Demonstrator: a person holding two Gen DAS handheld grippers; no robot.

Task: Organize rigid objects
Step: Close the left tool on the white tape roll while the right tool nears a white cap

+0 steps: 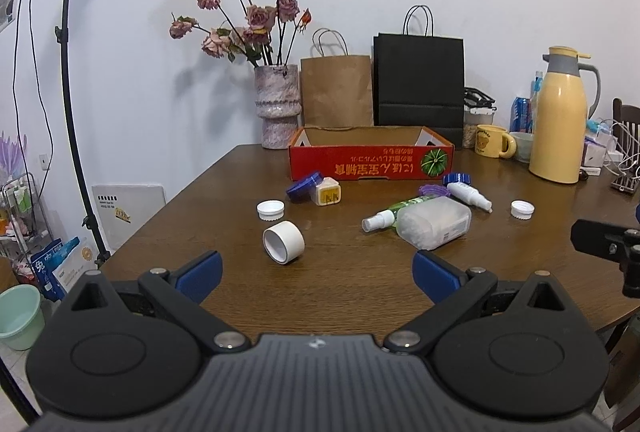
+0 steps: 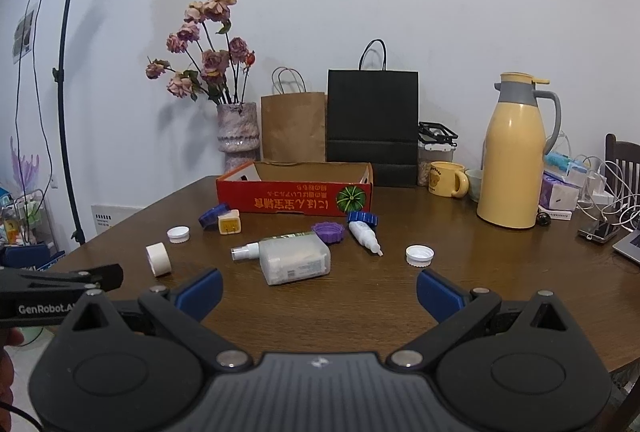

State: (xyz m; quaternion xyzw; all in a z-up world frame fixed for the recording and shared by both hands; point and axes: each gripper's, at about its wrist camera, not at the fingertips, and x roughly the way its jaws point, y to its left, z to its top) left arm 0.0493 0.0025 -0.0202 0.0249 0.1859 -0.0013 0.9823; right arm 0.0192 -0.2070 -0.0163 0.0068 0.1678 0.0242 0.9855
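Small rigid items lie scattered on the brown table in front of an empty red cardboard box (image 1: 370, 162) (image 2: 294, 194): a white tape roll (image 1: 283, 242) (image 2: 159, 259), white caps (image 1: 271, 210) (image 2: 419, 255), a yellow-white plug (image 1: 328, 192) (image 2: 229, 223), blue lids (image 1: 305, 185) (image 2: 363, 218), a purple lid (image 2: 328, 232), a translucent swab box (image 1: 434, 222) (image 2: 294, 259), a green spray bottle (image 1: 390, 212) and a white dropper bottle (image 1: 469, 194) (image 2: 364, 237). My left gripper (image 1: 318, 276) is open and empty, just short of the tape roll. My right gripper (image 2: 320, 294) is open and empty, just short of the swab box.
A vase of dried roses (image 1: 278, 106), a brown bag (image 1: 336, 90) and a black bag (image 1: 419, 80) stand behind the box. A yellow thermos (image 2: 514, 156), yellow mug (image 2: 446, 179), tissues, cables and a phone crowd the right side. A light stand (image 1: 68, 92) is at left.
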